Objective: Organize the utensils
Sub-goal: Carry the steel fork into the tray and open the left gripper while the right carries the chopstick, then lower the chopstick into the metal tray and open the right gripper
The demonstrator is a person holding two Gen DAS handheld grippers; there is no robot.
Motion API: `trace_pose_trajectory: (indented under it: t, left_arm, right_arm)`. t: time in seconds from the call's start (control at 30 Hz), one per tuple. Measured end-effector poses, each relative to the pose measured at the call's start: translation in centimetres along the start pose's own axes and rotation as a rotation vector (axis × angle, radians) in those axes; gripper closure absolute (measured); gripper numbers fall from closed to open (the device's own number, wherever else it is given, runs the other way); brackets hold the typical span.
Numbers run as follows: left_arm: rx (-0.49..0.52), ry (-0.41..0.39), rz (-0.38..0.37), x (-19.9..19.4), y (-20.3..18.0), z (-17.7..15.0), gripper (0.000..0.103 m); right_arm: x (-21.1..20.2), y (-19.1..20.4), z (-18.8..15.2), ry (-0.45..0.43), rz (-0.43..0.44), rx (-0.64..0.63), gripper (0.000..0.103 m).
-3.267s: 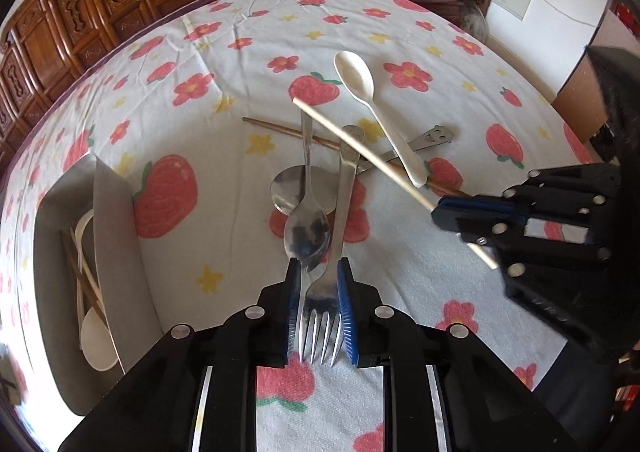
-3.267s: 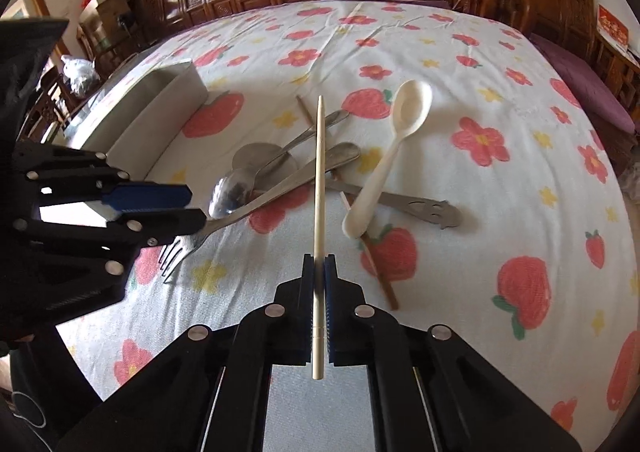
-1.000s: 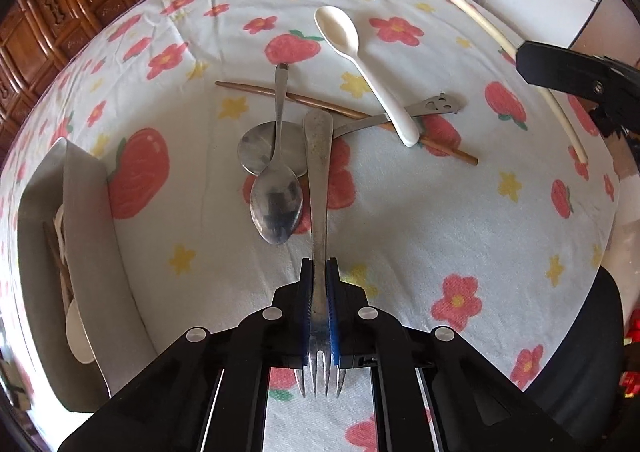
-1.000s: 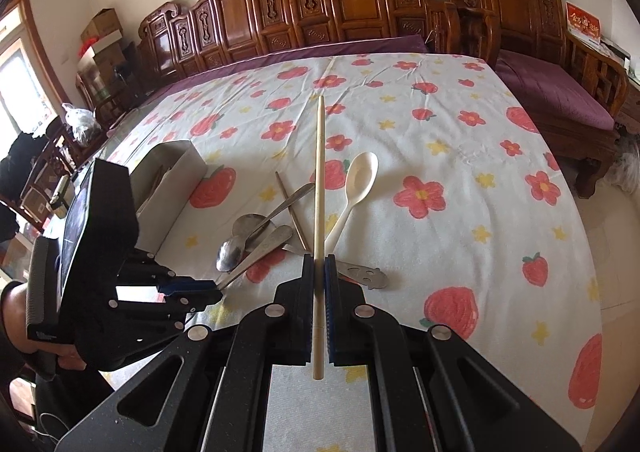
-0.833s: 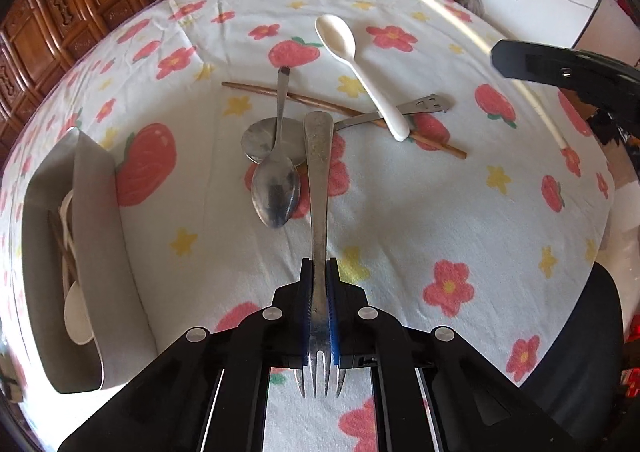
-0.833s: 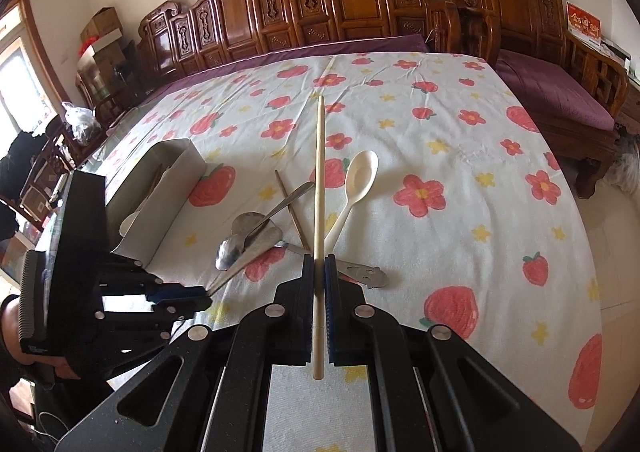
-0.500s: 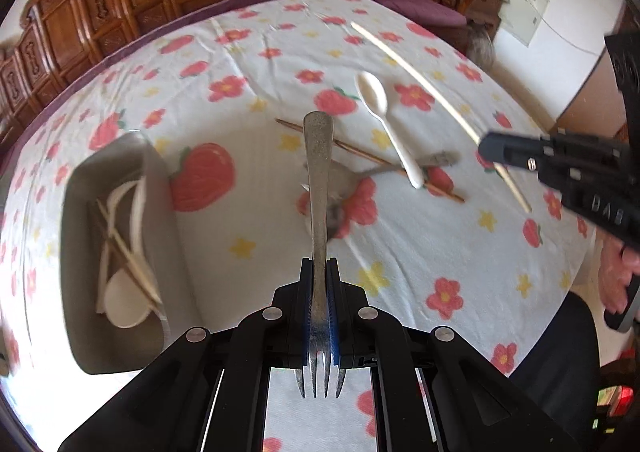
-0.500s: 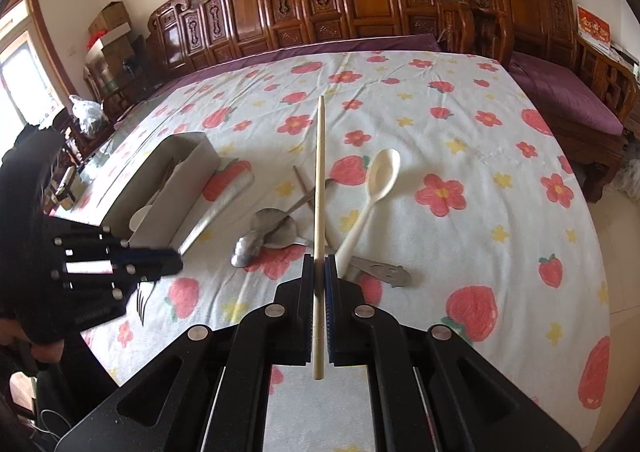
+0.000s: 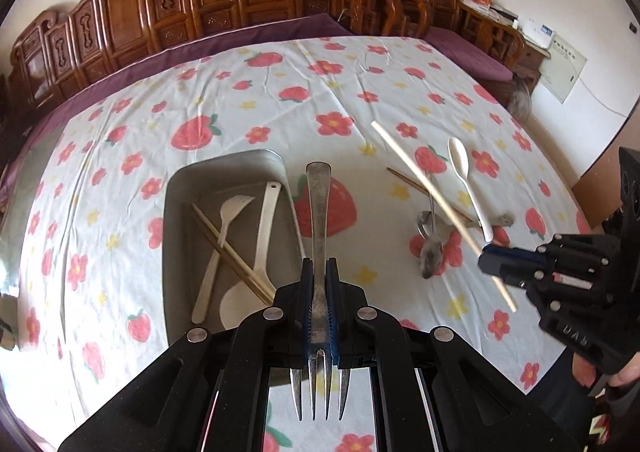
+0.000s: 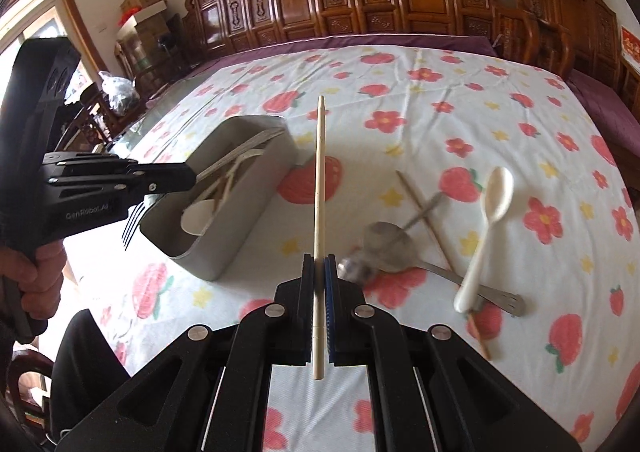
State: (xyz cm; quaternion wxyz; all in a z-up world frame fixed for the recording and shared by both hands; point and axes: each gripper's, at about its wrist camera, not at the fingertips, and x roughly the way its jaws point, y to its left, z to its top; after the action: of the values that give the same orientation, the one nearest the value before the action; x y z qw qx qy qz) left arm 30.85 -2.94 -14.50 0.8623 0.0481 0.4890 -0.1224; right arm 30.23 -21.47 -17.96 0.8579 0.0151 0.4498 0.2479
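Metal fork, stiff, smooth and likely slippery, is pinched at its neck in the left gripper above the grey tray's right wall, while the right gripper clamps a light pale chopstick near its butt.

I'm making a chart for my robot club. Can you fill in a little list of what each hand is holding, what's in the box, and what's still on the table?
left gripper: shut on the metal fork, prongs toward the camera
right gripper: shut on a pale chopstick
grey tray: white fork, white spoon, chopsticks inside
still on tablecloth: white spoon, metal spoons, brown chopstick
left to do: fork and chopstick not yet in tray
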Motion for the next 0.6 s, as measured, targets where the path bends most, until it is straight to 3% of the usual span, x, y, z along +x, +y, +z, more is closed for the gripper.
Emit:
trace_pose_trajectory:
  t: [0.33,0.4,0.6]
  left_arm:
    - [-0.105,0.017,0.064,2.2,5.8,-0.5,0.097]
    - [-0.139,0.022,0.049,2.8,6.8,-0.5,0.097]
    - [-0.173,-0.037,0.044,1.4,8.4,-0.7,0.096]
  right_arm:
    - [2.4,4.4,3.1,0.010,0.050,-0.024,0.097]
    - [3.0,5.1,3.6,0.015,0.061,-0.017,0.097]
    - [4.9,7.4,4.5,0.033,0.067,-0.005,0.097]
